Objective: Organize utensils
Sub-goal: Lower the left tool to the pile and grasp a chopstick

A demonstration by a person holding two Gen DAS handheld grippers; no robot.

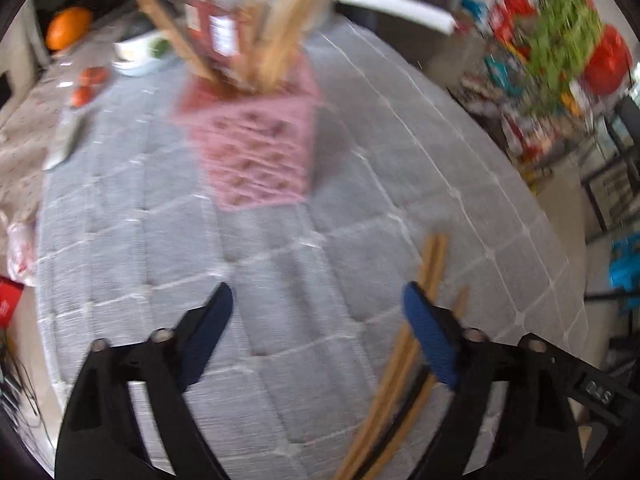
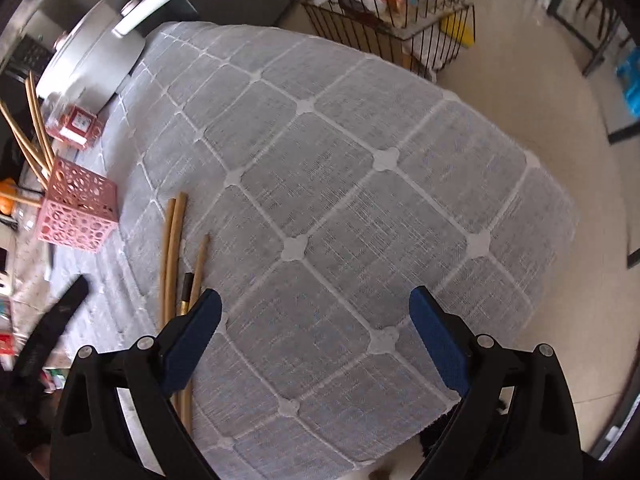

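A pink perforated holder (image 1: pixel 260 152) stands on the grey checked tablecloth (image 1: pixel 160 240), with several wooden chopsticks (image 1: pixel 288 32) sticking up out of it. More loose chopsticks (image 1: pixel 430 264) lie flat on the cloth, and they pass under the right finger of my left gripper (image 1: pixel 316 296). That gripper is open, with only cloth between its fingers. In the right wrist view the same loose chopsticks (image 2: pixel 172 248) lie beside the pink holder (image 2: pixel 76 208). They run under the left finger of my right gripper (image 2: pixel 316 296), which is open wide over bare cloth.
A grey pot with a white handle (image 2: pixel 88 60) and a red jar (image 2: pixel 78 124) stand behind the holder. A knife (image 1: pixel 68 144), tomatoes (image 1: pixel 94 76) and a white bowl (image 1: pixel 134 50) lie at far left. A wire basket (image 2: pixel 384 12) stands beyond the table's right edge.
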